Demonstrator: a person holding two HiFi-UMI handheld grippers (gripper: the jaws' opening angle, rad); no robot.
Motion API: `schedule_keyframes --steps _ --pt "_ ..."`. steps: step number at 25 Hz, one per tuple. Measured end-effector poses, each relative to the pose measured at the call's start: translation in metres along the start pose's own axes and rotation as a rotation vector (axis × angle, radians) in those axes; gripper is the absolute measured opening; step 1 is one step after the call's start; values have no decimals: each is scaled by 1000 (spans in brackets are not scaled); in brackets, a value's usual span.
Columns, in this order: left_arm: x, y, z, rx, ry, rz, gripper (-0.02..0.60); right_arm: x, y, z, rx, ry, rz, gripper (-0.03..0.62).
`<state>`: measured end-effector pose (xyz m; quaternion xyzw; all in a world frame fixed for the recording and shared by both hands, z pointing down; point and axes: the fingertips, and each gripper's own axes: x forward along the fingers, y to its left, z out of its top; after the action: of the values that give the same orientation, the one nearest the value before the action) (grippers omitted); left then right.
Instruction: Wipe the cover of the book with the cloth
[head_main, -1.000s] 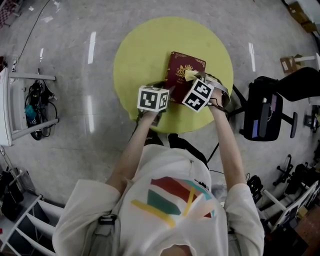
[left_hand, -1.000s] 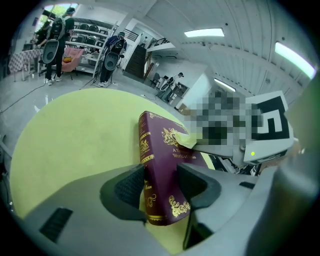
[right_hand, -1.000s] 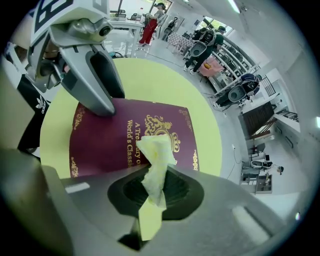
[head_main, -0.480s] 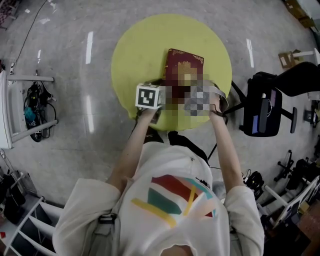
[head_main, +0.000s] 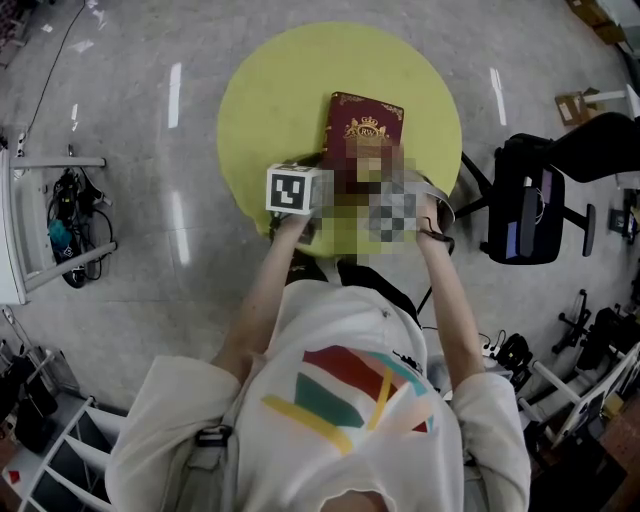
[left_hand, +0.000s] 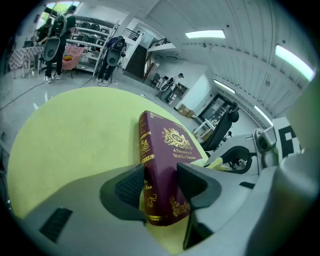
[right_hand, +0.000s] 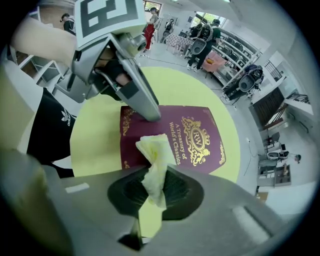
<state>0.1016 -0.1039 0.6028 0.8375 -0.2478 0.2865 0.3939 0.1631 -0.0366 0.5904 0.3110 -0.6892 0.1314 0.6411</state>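
- Maroon with gold print, the book (head_main: 365, 125) lies flat and cover up on the round yellow worktop (head_main: 265, 90), on its far half from the person.
- The left gripper (left_hand: 162, 192) is closed on the book's near corner at the spine edge. One jaw sits against the spine side and the other on the cover, and both appear to touch.
- The right gripper (right_hand: 155, 190) has its jaws pinched together on a pale yellow cloth (right_hand: 154, 160). The cloth sticks out past the jaws as a crumpled tuft.
- That tuft hangs over the near part of the cover, beside the gold title. Whether it presses on the cover cannot be told.
- The step in hand looks like the wiping stroke itself, with the book steadied by one gripper and rubbed by the other.
- To do it well:
  - Bring the tuft down until the cloth alone bears on the cover, keeping the hard jaw tips off the gilt.
  - Sweep in long, even passes from the near edge towards the far one, across the crest.
  - Press lightly, since little cloth is exposed and it could fold under.
  - Steer round the left jaw resting on the cover, and hold that clamp firm so the book does not slide.
- The left forearm (head_main: 262, 290) and right forearm (head_main: 447, 290) reach forward from the body and converge on the book's near side, with the right gripper angled down at the cover.
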Motion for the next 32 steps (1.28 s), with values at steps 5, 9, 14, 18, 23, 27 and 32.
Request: schedule_keyframes --steps 5,9,14,18,23,27,32 --pt "0 0 0 -2 0 -4 209 -3 12 -1 -14 4 27 29" --pt "0 0 1 -4 -2 -6 209 -5 20 -2 -13 -1 38 29" --pt "0 0 0 -3 -2 -5 209 -3 25 -8 -15 15 19 29" --pt "0 1 0 -2 0 -2 209 -5 30 -5 0 -1 24 29" --pt "-1 0 0 0 -3 1 209 -8 37 -5 13 -8 35 29" --pt "0 1 1 1 -4 1 209 -11 43 -5 17 -10 48 29" --pt "-2 0 0 3 -5 2 209 -14 51 -6 27 -13 55 29"
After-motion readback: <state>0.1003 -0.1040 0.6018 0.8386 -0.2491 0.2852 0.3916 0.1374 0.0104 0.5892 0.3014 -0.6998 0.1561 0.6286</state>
